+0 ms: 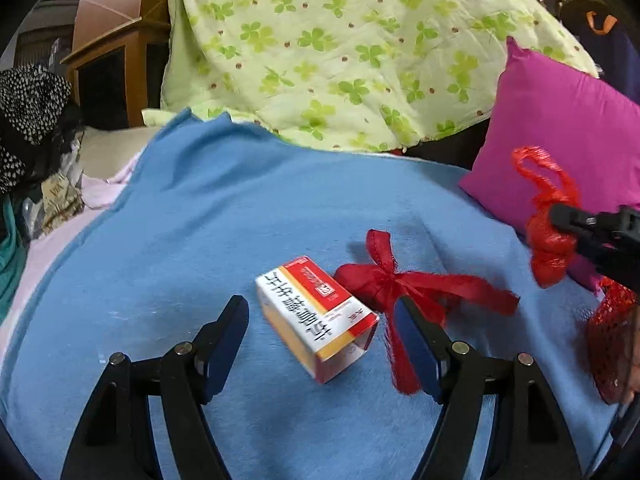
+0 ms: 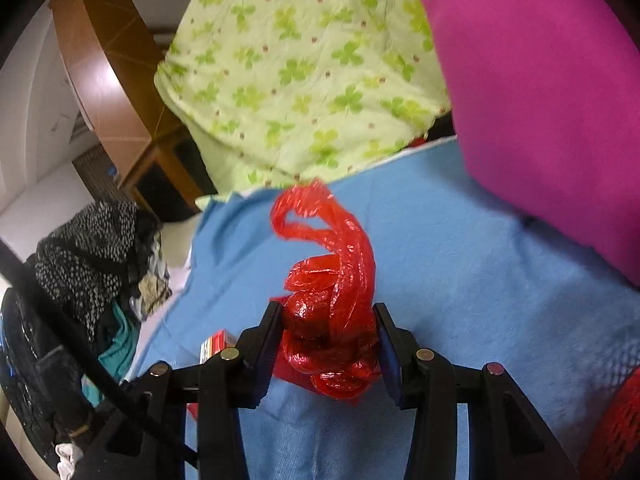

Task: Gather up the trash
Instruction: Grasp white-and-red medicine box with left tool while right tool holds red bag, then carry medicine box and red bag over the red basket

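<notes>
Two grippers are in service over the blue blanket [image 1: 248,216], which I treat as the work surface because every loose item lies on it in reach. Behind it, the clover-print quilt [image 1: 340,48] is heaped against the rear and the magenta pillow [image 1: 560,136] leans at the right edge; neither reads as trash, so I leave both alone. A red mesh bag [image 1: 612,340] sits low at the right margin of the left wrist view, close to my right gripper; I judge it may be the collecting container, though its mouth is not visible. My right gripper [image 2: 328,344] carries the crumpled red plastic bag [image 2: 332,300]: both pads press into its bunched lower part, and its twisted handle loop stands up free beyond the fingertips. I judge the grip is set low on the wad so the thin film cannot slip out while it is lifted clear of the blanket. My left gripper [image 1: 320,328] points down at the blanket with its fingers spread wide and nothing pinched. The red-and-white medicine carton [image 1: 316,316] lies tilted on the blanket between those fingers, touching neither, so I judge the spread is set to straddle the carton's narrower side before closing. The red ribbon bow [image 1: 392,284] lies just beside the carton, one tail passing under the right-hand finger; closing there risks snagging it.
</notes>
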Demonstrator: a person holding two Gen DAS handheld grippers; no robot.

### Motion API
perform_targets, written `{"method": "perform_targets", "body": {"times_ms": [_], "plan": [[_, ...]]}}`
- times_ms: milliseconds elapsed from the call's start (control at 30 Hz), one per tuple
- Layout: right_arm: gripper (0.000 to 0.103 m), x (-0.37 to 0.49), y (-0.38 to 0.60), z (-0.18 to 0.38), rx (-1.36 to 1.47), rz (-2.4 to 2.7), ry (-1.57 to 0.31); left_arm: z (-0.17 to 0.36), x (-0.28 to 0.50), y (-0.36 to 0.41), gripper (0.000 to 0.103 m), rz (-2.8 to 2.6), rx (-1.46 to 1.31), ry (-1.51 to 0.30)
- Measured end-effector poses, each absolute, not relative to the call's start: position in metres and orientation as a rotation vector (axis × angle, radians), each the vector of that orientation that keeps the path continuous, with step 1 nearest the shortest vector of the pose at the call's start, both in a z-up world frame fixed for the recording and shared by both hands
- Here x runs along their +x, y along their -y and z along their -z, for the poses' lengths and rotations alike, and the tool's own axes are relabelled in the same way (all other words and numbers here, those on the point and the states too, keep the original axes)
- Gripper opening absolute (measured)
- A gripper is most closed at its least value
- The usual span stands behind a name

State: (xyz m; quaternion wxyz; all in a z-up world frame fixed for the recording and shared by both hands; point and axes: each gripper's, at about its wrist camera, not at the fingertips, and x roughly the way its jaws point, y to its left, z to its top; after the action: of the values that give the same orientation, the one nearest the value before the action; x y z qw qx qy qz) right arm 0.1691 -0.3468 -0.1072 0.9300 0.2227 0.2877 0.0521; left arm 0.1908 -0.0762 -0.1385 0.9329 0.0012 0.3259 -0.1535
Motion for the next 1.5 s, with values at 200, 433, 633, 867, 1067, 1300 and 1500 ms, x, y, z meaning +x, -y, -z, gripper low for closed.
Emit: {"method": "perform_targets", "body": {"times_ms": [200,433,633,867,1067,1300,1500], "plan": [[0.047,0.168,0.348,0.109,0.430,-0.105,-0.593,0.163,0.218,0.083,0.076,0.295,-0.081,-0.790],[0.047,0.173,0.341,0.113,0.382,-0.122,-0.607,0.177,0.234,0.082,0.076,0.251,-0.142,-0.848],[0.047,0.174,0.340,0.114,0.358,-0.124,-0.606,0.181,0.232,0.070,0.063,0.251,-0.187,-0.884],[0.047,0.170,0.333,0.108,0.337,-0.133,-0.587,0.171,0.216,0.052,0.059,0.225,-0.132,-0.870],[0.047,0.162,0.326,0.100,0.344,-0.149,-0.557,0.154,0.204,0.038,0.058,0.196,-0.073,-0.805],[0.047,0.135,0.313,0.083,0.341,-0.176,-0.499,0.120,0.163,0.032,0.058,0.185,-0.001,-0.678],[0.047,0.095,0.307,0.074,0.305,-0.159,-0.467,0.091,0.121,0.035,0.058,0.215,0.023,-0.593]]}}
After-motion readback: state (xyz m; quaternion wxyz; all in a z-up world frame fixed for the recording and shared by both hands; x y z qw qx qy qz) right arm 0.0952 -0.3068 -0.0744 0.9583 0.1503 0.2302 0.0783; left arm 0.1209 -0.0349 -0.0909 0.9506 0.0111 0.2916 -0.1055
